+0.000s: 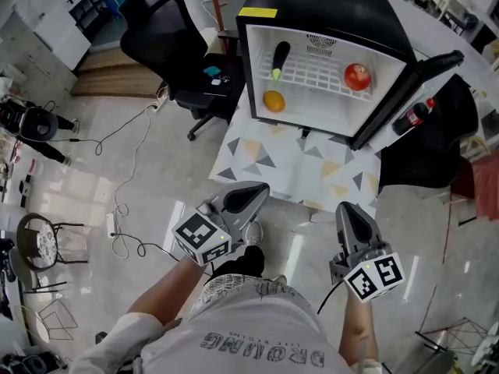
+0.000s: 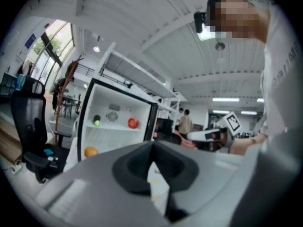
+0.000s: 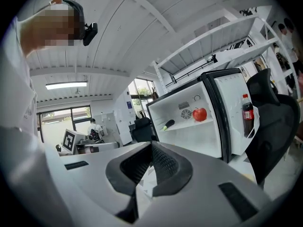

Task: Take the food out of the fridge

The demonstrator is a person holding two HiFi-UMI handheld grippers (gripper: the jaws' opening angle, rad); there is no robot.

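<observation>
An open black mini fridge [image 1: 327,6] stands on a table with a patterned cloth [image 1: 288,170]. On its wire shelf lie a dark eggplant [image 1: 279,59] and a red apple [image 1: 357,76]; an orange [image 1: 274,100] sits on the fridge floor below. My left gripper [image 1: 261,189] and right gripper [image 1: 347,209] are held side by side in front of the table, both shut and empty, well short of the fridge. The left gripper view shows the apple [image 2: 133,123], orange [image 2: 91,151] and eggplant [image 2: 96,120] ahead. In the right gripper view the apple [image 3: 200,114] and eggplant [image 3: 168,125] show.
The fridge door [image 1: 405,92] hangs open to the right with a cola bottle [image 1: 413,115] in its rack. A black office chair [image 1: 175,45] stands left of the table, another dark chair [image 1: 437,146] at the right. Cables [image 1: 125,209] trail over the floor at left.
</observation>
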